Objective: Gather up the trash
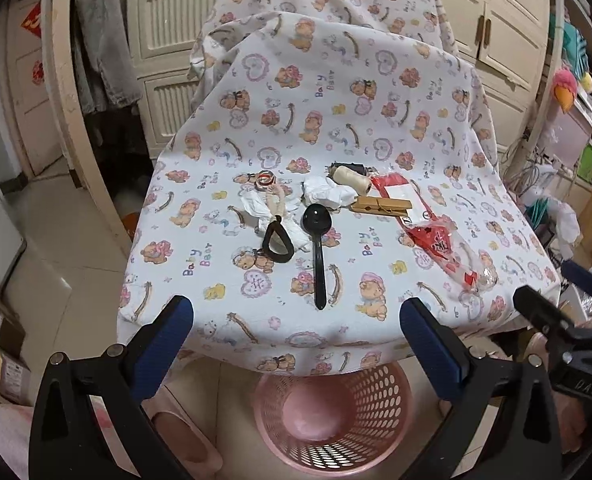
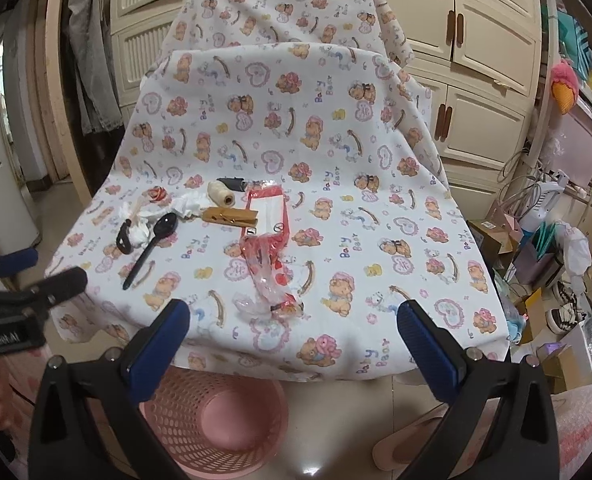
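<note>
Both grippers hang just off the near edge of the surface draped in a white bear-print cloth (image 1: 335, 120), and each is spread wide with nothing between its blue pads: the left gripper (image 1: 296, 344) faces the clutter at the middle, the right gripper (image 2: 292, 340) points at the near end of the crinkled red-and-clear plastic wrapper (image 2: 266, 248). A round pink perforated plastic basket (image 1: 331, 412) stands on the floor directly below that edge, probably so that trash lifted off the cloth can be dropped straight down into it; its inside looks empty, so by my reading no piece has been collected yet. The likely trash lies in 1 loose row: 2 crumpled white tissues, one (image 1: 327, 192) beside the bowl of the black plastic spoon (image 1: 317, 252), the other (image 1: 272, 212) under a black loop strap (image 1: 278, 242), plus the wrapper. Mixed among them are things that may be keepers: a wooden clothespin (image 1: 381, 205), a cream spool of thread (image 1: 351, 180) and a small red-and-clear ring (image 1: 266, 180). The wrapper nearest the right gripper looks the easiest first pick.
</note>
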The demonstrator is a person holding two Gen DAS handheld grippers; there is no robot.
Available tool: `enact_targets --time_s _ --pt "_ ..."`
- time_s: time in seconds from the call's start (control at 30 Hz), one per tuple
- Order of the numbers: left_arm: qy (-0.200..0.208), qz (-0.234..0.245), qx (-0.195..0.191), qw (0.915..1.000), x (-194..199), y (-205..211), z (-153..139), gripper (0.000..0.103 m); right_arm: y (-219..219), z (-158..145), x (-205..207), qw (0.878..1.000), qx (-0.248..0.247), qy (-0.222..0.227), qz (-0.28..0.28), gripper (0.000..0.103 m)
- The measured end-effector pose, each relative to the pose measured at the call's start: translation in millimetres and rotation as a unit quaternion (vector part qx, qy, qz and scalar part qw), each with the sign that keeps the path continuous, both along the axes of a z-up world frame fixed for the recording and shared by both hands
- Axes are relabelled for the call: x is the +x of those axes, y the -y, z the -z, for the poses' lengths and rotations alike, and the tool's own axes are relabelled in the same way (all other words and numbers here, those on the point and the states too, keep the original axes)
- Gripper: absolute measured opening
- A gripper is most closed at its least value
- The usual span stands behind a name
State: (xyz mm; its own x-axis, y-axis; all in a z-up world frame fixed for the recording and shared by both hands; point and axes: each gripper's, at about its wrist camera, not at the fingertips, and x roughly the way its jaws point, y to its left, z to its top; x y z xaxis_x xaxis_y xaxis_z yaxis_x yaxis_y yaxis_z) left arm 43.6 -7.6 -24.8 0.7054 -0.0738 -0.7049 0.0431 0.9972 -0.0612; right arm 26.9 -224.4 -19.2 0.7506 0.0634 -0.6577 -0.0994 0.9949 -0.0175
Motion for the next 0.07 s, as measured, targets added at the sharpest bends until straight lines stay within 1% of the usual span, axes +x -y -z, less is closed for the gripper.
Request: enact_targets --time_s 0.07 --pt "0.003 -0.007 0.003 1.0000 -0.5 -1.9 -1.1 0.102 0.4 0.7 -0.2 1.000 0.000 0.000 0.000 0.103"
